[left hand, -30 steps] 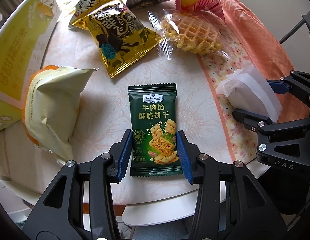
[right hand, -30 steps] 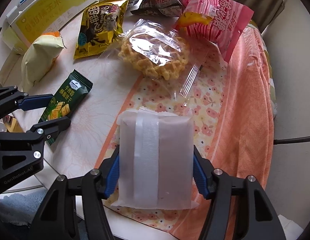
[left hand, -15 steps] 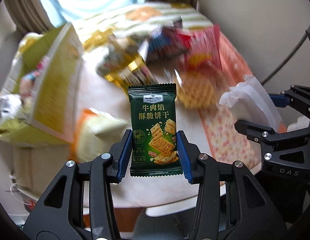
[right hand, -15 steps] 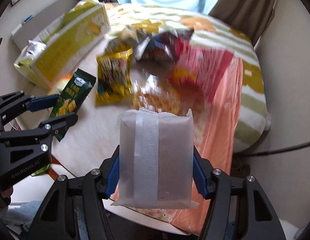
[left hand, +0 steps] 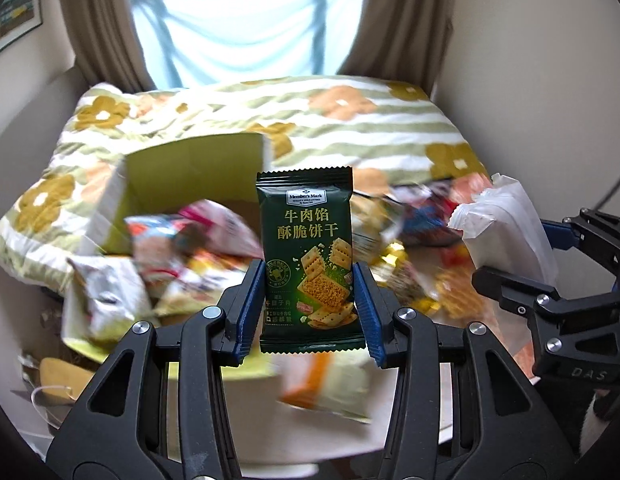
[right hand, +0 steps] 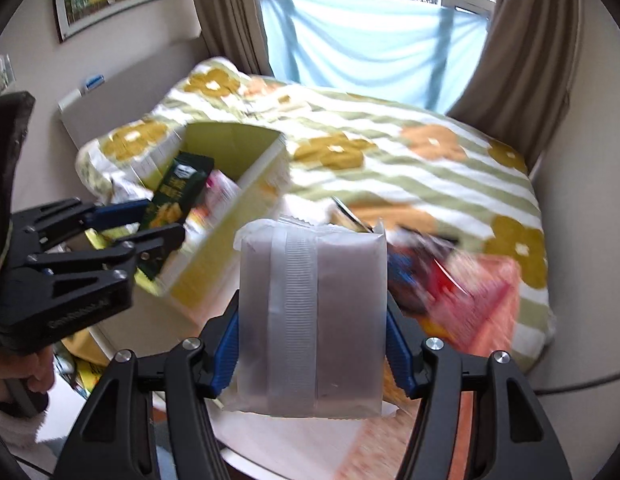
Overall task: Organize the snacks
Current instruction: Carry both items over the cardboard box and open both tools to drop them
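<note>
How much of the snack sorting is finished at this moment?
Done: several packets lie in the yellow box. In hand: the left tool grips a green cracker packet, the right tool a frosted white packet. Left: blurred snacks on the table.

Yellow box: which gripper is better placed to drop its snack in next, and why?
Probably the left gripper: its green cracker packet hangs by the yellow box; the right gripper and white packet are farther away.
</note>
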The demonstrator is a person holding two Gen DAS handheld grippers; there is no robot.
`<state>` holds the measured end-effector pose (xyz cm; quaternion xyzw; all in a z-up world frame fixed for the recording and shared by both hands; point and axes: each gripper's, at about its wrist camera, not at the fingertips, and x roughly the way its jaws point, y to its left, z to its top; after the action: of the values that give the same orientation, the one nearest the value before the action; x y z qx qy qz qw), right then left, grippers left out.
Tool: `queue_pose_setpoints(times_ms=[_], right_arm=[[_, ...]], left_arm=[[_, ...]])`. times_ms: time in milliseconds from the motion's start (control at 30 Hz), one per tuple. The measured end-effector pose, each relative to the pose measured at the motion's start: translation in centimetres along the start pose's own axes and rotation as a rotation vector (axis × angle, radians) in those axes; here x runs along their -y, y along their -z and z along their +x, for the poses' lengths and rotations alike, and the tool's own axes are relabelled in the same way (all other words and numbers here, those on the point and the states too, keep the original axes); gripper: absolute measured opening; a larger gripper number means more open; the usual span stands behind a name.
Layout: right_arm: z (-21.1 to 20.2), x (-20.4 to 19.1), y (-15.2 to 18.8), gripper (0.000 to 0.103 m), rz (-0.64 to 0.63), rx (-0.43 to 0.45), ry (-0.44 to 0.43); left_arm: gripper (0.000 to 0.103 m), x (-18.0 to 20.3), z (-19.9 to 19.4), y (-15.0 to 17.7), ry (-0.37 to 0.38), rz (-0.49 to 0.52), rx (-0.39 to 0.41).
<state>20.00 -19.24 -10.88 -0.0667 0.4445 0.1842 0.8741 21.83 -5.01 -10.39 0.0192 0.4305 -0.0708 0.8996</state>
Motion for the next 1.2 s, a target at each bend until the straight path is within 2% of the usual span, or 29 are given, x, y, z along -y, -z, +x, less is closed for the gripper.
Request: queue_pose_setpoints(times_ms=[200, 400, 533, 767, 800, 833, 867, 900, 1000, 1133, 1200], right_arm=[[2.6, -6.3, -5.1, 0.058, 0.003, 0.021, -0.039], [6.6, -11.4, -7.9, 0.058, 0.043, -0.001, -0.074], [8.8, -13.2, -8.5, 0.058, 0.102, -0.03, -0.066], [10.1, -14.3, -8.6, 0.058, 0.17, -0.079, -0.03], [10.1, -14.2, -8.5, 0.058, 0.177, -0.083, -0.026], [10.2, -14.3, -8.6, 0.058, 0.18, -0.083, -0.025], [10.2, -14.2, -8.6, 0.058, 0.182, -0.082, -0.024], [10.2, -14.2, -8.6, 0.058, 0.182, -0.083, -0.022], [10.3, -14.4, -8.5, 0.058, 0.179, -0.088, -0.012], [10.9, -14.8, -8.0, 0.058, 0.177, -0.102, -0.023], [11.4, -15.0, -7.7, 0.058, 0.179, -0.116, -0.024]], left_arm=[[0.04, -9.0, 0.2, -1.9, -0.005, -0.03, -0.012], [0.04, -17.0, 2.7, -2.1, -0.002, -0.041, -0.085], [0.04, -20.1, 4.6, -1.8, 0.048, -0.033, -0.143], [0.042, -20.9, 6.5, -1.7, 0.152, 0.001, -0.18], [0.049, -21.0, 6.5, -1.7, 0.14, 0.006, -0.17], [0.076, -21.0, 6.6, -1.7, 0.102, 0.011, -0.162], [0.092, -21.1, 6.7, -1.8, 0.067, 0.012, -0.157], [0.103, -21.3, 6.5, -1.8, 0.06, 0.005, -0.148], [0.103, -22.5, 5.5, -1.7, 0.083, -0.033, -0.12], [0.103, -23.7, 4.4, -0.8, 0.051, -0.051, -0.11], [0.103, -24.3, 4.1, -0.2, 0.061, -0.076, -0.111]])
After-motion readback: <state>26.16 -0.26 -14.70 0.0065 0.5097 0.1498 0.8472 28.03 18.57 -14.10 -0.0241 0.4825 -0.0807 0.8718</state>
